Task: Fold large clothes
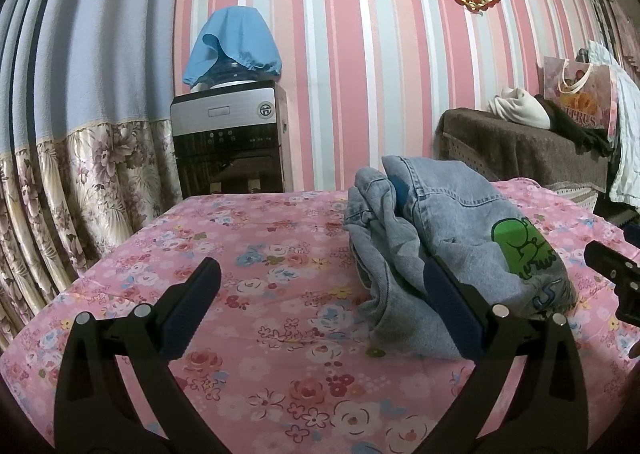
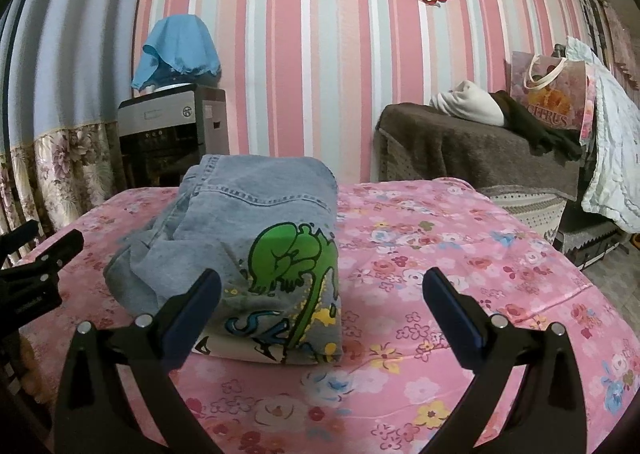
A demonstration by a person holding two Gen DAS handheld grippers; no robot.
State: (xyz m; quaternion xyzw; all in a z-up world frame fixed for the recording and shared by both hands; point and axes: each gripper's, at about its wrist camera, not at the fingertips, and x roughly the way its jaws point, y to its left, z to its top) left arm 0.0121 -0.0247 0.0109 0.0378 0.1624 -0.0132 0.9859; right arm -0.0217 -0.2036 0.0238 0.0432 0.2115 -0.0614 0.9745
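A folded light-blue denim garment (image 1: 452,238) with a green cartoon print lies in a compact bundle on the pink floral table cover (image 1: 260,254). My left gripper (image 1: 324,274) stands open, its right finger (image 1: 452,306) against the bundle's near left side, nothing between the fingers. In the right wrist view the same denim bundle (image 2: 256,238) sits ahead and left. My right gripper (image 2: 320,286) is open too, its left finger (image 2: 192,314) in front of the bundle's near edge, the right finger over bare cover. Each gripper shows at the edge of the other's view.
A water dispenser (image 1: 230,138) with a blue cloth over its bottle stands behind the table on the left, beside a flowered curtain (image 1: 60,174). A brown-covered cabinet (image 2: 472,150) at the right back holds a white bundle, dark cloth and a gift bag (image 2: 552,94).
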